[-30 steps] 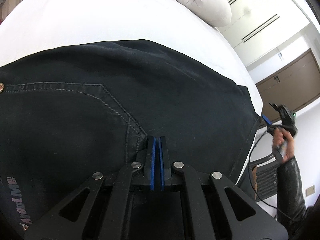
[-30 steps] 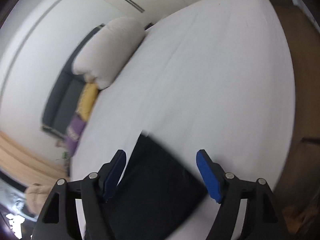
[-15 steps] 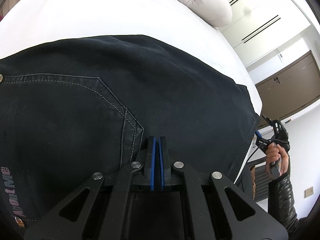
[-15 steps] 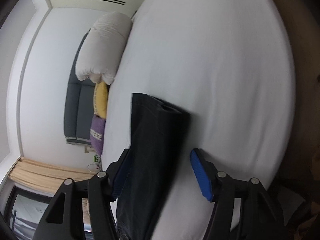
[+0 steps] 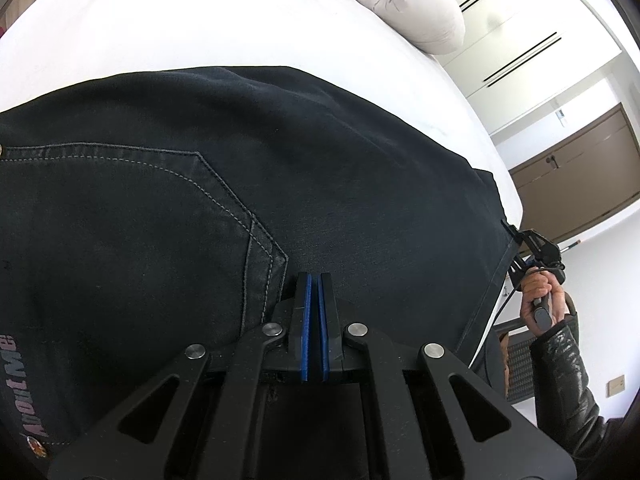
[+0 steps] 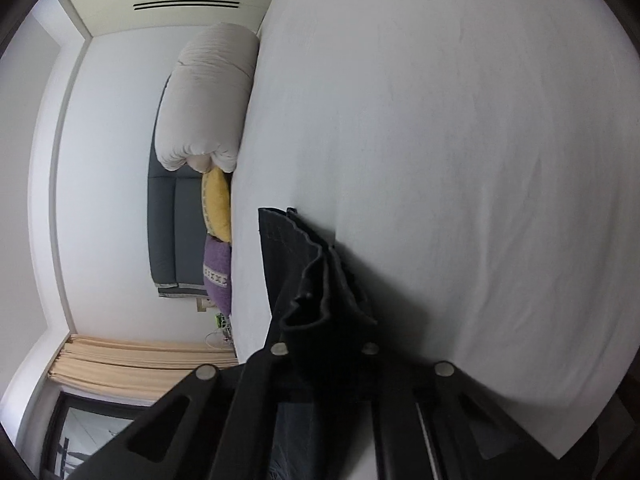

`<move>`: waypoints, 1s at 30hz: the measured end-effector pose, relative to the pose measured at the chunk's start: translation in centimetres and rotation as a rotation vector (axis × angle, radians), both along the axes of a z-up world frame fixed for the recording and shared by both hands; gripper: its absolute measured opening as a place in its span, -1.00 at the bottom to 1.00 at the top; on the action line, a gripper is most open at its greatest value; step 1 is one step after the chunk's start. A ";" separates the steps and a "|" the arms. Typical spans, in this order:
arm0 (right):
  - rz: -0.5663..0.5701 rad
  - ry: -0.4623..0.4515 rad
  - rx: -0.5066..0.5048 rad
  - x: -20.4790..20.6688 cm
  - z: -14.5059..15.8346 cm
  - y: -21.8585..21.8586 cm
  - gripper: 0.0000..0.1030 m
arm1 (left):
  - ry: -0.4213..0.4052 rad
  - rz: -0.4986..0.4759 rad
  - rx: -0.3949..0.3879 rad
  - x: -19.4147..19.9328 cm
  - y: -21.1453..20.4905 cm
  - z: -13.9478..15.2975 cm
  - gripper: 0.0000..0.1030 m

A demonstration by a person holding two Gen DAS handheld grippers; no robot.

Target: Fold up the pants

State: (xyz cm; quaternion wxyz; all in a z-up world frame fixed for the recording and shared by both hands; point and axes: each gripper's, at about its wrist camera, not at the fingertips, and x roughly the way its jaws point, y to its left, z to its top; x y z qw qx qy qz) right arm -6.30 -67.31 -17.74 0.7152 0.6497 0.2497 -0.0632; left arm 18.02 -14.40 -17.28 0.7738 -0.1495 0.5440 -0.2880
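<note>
Pants (image 6: 316, 280) hem bunched between right hand-held gripper (image 6: 325, 344) jaws, just closed.

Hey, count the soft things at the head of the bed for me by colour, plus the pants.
Black pants: 1
White rolled duvet: 1
Yellow cushion: 1
Purple cushion: 1
Total: 4

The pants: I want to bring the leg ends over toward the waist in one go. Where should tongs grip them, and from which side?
Grip the pants at the hem end, coming in from beyond the cuffs along the legs. There the layers lie stacked with open edges, so one pinch likely catches all. The right tongs are shut there, cloth bunched between them.
</note>
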 end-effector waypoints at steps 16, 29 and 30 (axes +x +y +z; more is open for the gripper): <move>0.653 0.111 -1.089 7.2 12.5 27.8 -0.89 | 0.036 0.022 -0.066 0.5 -0.6 0.6 -0.93; 0.826 0.167 -1.536 5.7 9.2 38.8 -0.89 | 0.138 0.007 -0.282 3.0 -3.5 1.4 0.75; 0.822 0.156 -1.553 5.4 9.7 39.3 -0.89 | 0.164 -0.007 -0.303 3.5 -4.1 1.4 0.76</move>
